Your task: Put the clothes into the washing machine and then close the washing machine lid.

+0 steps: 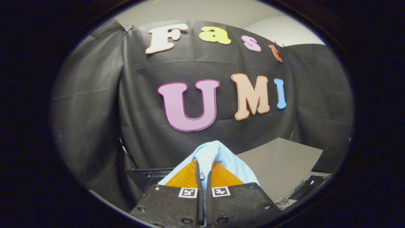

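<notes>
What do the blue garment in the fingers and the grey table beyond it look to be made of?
The garment, pinched between the fingers of the gripper, looks like thin woven shirt fabric, matte: it folds softly and carries a small button. The grey table looks like a smooth, hard laminate or painted board with an even dull sheen; which one is unclear.

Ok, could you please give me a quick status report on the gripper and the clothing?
Gripper shut on light blue buttoned shirt, cloth bunched over fingers. Held up facing black cloth wall. Grey table beyond, to one side.
</notes>
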`<state>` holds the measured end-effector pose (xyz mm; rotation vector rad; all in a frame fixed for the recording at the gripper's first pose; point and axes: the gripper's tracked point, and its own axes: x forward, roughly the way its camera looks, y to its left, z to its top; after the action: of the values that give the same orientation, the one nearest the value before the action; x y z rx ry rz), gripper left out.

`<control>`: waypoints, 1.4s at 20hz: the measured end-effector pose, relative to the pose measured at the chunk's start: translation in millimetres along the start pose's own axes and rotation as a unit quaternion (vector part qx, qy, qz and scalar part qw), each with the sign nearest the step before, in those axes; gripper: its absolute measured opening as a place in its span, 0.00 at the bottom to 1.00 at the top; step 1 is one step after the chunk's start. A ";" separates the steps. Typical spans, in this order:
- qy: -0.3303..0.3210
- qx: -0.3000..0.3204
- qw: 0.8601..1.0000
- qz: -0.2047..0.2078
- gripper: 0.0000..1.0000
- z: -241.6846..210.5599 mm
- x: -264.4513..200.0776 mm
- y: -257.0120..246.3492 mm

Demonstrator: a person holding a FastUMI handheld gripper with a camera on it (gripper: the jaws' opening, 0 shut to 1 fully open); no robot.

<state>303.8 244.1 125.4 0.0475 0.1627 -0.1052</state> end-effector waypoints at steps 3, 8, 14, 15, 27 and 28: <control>0.008 -0.024 1.000 0.004 0.03 -22.2 -1.4 15.9; 0.017 -0.040 0.999 0.006 0.03 -61.6 3.8 34.3; 0.053 -0.018 0.998 0.027 0.03 -136.2 23.6 57.7; 0.062 -0.019 0.997 0.031 0.03 -151.5 26.7 61.0; 0.159 -0.029 0.985 0.067 0.03 -295.2 37.4 104.3; 0.164 -0.032 0.984 0.067 0.03 -299.9 37.7 107.9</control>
<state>304.8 364.1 -172.2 0.0114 0.4903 0.0435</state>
